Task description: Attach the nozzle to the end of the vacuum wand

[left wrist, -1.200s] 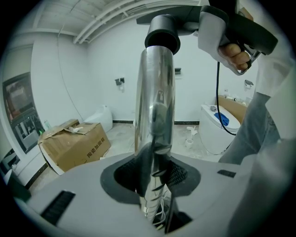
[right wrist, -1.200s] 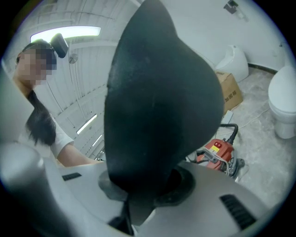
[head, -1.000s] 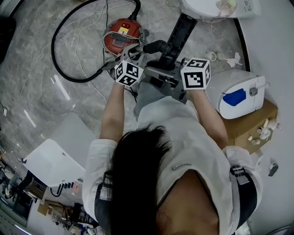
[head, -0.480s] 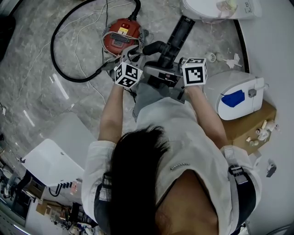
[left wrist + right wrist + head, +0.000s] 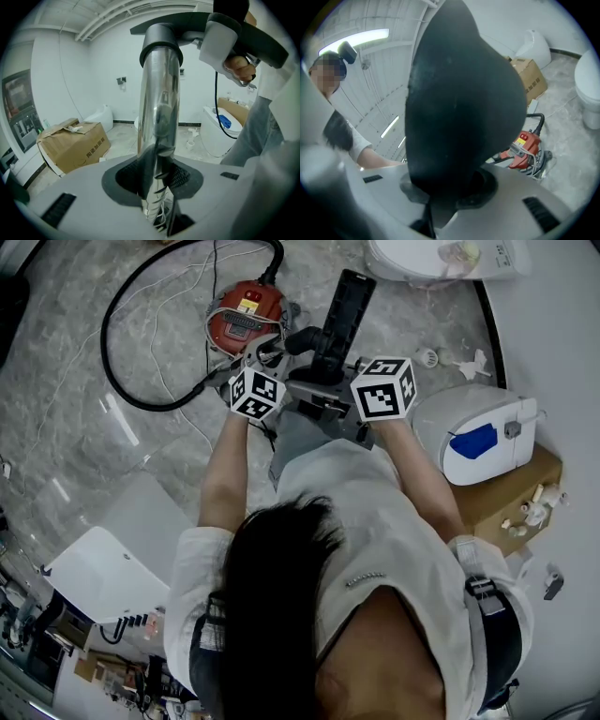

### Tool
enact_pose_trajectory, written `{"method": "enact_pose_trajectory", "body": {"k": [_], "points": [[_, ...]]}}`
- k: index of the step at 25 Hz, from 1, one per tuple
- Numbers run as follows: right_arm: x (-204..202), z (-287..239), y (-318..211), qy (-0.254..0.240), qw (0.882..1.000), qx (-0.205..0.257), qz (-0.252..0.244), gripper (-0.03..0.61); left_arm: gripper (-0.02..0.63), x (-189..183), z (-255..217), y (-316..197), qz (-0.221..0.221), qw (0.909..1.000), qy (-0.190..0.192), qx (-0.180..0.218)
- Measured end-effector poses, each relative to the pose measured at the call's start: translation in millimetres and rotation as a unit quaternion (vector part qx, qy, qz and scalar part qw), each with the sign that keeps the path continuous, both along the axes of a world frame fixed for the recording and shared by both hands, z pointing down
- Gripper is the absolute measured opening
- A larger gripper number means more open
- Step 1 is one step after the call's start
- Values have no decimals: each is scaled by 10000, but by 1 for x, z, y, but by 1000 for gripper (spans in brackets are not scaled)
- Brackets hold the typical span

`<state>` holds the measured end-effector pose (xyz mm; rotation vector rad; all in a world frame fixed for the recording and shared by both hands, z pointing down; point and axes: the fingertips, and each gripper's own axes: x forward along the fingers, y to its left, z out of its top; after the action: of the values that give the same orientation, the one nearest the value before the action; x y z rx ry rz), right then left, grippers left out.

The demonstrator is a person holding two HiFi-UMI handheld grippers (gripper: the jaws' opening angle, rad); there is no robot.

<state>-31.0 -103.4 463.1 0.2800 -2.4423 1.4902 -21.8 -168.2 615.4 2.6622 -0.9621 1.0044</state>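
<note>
Clamps chrome vacuum wand (image 5: pixel 159 93) upright within left claw (image 5: pixel 157 183); grips black nozzle (image 5: pixel 459 93) tight inside narrowly parted right claw (image 5: pixel 445 192).

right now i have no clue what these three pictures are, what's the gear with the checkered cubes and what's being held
A person carries two hand-held grippers; the marker cubes are part of them. The top-down picture comes from a head camera; the other two come from cameras riding on each gripper. The left gripper has its jaws shut on a shiny metal vacuum wand. The right gripper clamps the black nozzle. Below, on the marble floor, sits a red vacuum cleaner.
</note>
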Motion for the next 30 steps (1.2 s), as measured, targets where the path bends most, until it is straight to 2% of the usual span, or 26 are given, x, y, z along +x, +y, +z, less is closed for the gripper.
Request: {"method": "enact_pose_trajectory", "body": {"k": [9, 14, 22, 30], "points": [[1, 14, 0, 910, 9903, 913, -521, 92, 118, -2, -2, 0, 181, 9998, 4, -117], [1, 18, -3, 1264, 9826, 1145, -741, 92, 117, -4, -2, -1, 232, 9997, -2, -111], [3, 26, -5, 1289, 9766, 1651, -485, 92, 117, -3, -1, -2, 264, 9995, 79, -179], [3, 31, -6, 1563, 9666, 1943, -596, 92, 117, -4, 0, -3, 319, 9993, 48, -210]]}}
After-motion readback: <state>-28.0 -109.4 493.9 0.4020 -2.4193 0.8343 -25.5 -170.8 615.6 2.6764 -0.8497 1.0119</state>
